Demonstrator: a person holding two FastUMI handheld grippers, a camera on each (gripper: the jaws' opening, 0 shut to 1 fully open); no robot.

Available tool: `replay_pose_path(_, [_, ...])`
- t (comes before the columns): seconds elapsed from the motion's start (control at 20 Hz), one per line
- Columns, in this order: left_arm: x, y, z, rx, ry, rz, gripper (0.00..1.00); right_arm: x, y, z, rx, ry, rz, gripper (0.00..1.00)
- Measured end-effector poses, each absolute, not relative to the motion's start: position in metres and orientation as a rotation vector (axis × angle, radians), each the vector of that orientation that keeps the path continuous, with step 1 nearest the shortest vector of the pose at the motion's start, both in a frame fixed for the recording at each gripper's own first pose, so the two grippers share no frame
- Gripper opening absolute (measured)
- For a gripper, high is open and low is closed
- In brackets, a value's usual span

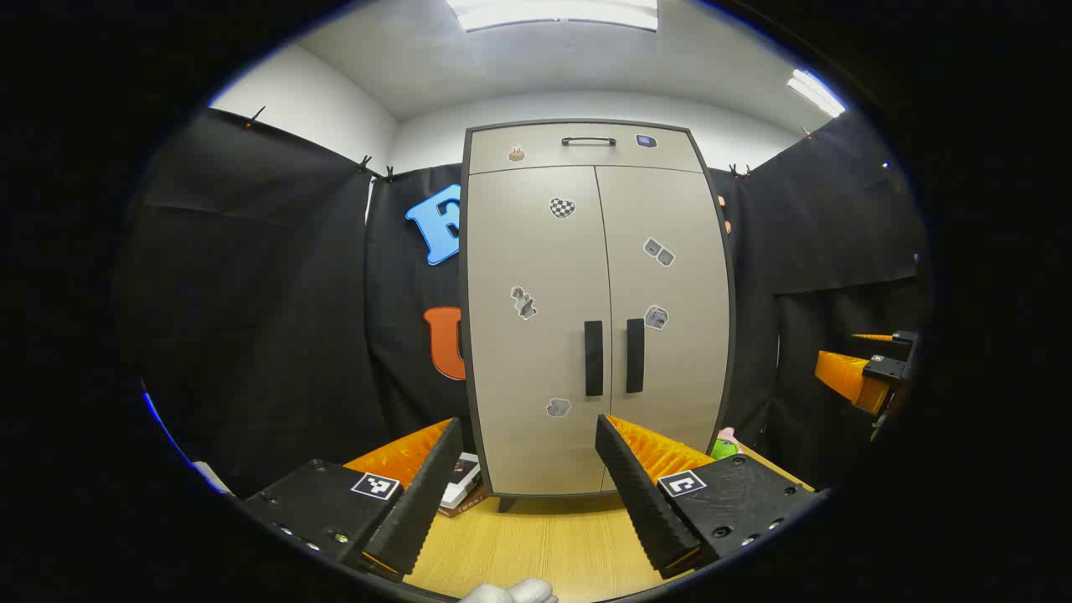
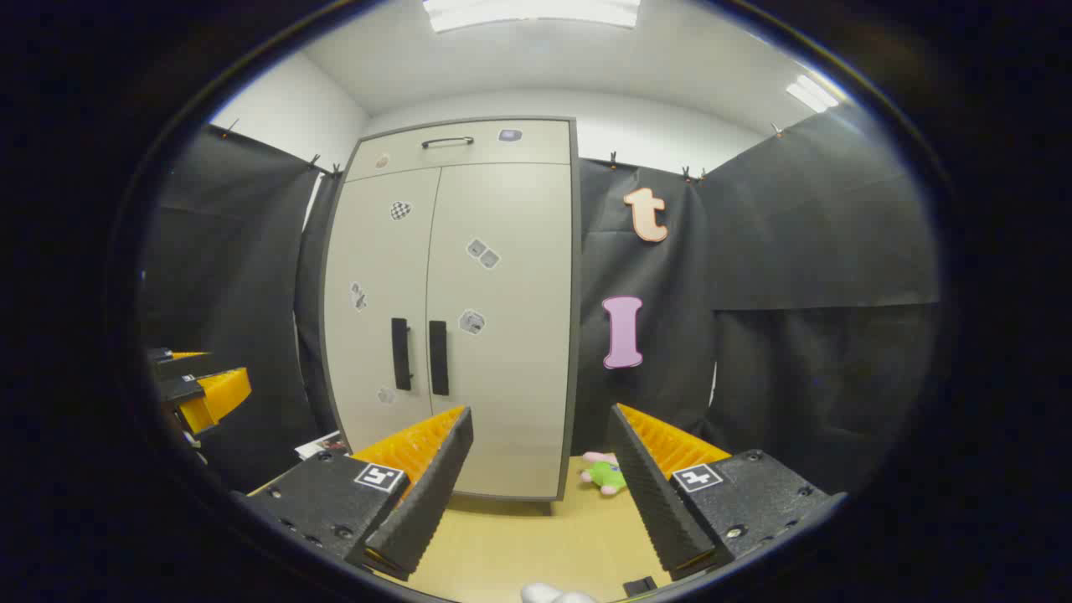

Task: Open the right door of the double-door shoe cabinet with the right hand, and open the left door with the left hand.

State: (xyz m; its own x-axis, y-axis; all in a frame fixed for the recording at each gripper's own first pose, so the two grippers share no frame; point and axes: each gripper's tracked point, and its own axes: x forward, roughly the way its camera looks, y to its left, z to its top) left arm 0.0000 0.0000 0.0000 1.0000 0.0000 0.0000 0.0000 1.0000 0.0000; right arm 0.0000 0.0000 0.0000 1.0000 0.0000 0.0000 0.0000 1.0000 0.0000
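I have the shoe cabinet (image 1: 596, 310) straight ahead in the left gripper view: a tall, smooth, matt grey-beige box with a dark frame, standing on a pale wood-grain floor (image 1: 553, 544). Its left door (image 1: 536, 335) and right door (image 1: 666, 327) are both flush shut, meeting at a thin centre seam. Just beside that seam on either side hang two upright black bar handles, the left handle (image 1: 593, 358) and the right handle (image 1: 635, 355), rounded and slim. Above the doors runs a shallow drawer (image 1: 586, 149) with a thin curved pull. Small flat stickers dot the door faces.

My left gripper (image 1: 528, 490) sits well short of the cabinet, its jaws spread wide with nothing between them; the inner faces are ribbed.

In the right gripper view my right gripper (image 2: 540, 481) is likewise spread wide and holding nothing, off to the right of the cabinet and apart from it. A small soft toy (image 2: 605, 474) lies on the floor near the cabinet's right bottom corner. Some flat printed booklets (image 1: 462, 487) lie at its left bottom corner.
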Motion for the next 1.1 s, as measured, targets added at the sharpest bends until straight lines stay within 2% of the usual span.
replay_pose_path(0.85, [-0.016, 0.001, 0.001, 0.009, -0.003, 0.001, 0.96, -0.014, 0.004, 0.001, -0.016, -0.001, 0.009, 1.00])
replay_pose_path(1.1, [-0.020, 0.004, 0.000, 0.008, 0.001, 0.007, 0.96, -0.004, 0.007, 0.000, -0.023, 0.003, 0.003, 1.00])
